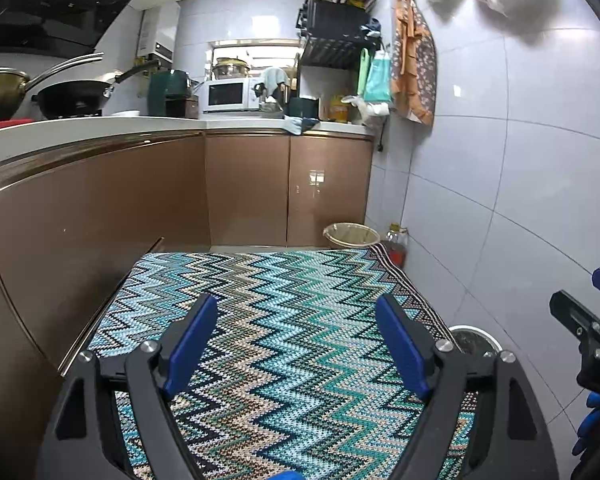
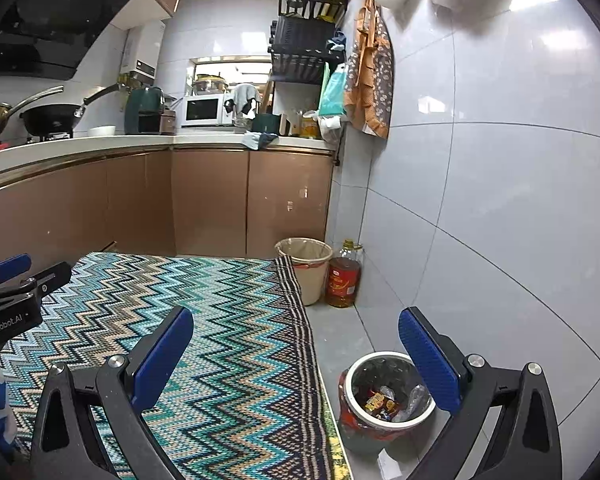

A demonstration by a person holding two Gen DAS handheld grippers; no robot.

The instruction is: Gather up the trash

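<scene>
Nearest in, both tools are held low over the floor with nothing in them. The left gripper [image 1: 296, 344] is spread wide above the zigzag rug [image 1: 284, 320], and the right gripper [image 2: 296, 356] is spread just as wide, straddling the rug's striped edge and bare tile.

The trash is found at about 5 o'clock in the right view: a small white-rimmed bin [image 2: 388, 396] with a red liner, wrappers and crumpled plastic seen inside. It sits on the tile just beside the rug, under the right gripper's right finger. In the left view only a slice of its rim [image 1: 476, 340] is caught, at 4 o'clock.

Farther back, at 12 o'clock in the right view, a 2nd bin [image 2: 305, 270] with a pale liner stands against the cabinets, an oil bottle [image 2: 343, 280] touching or almost touching it; contents can't be made out.

For the pickup, the liner edge should probably be pinched rather than the rigid rim, since the bag is thin and slack. The right gripper would need to be tipped down toward 5 o'clock, with the left brought across to steady the bin so it isn't dragged or tipped.
</scene>
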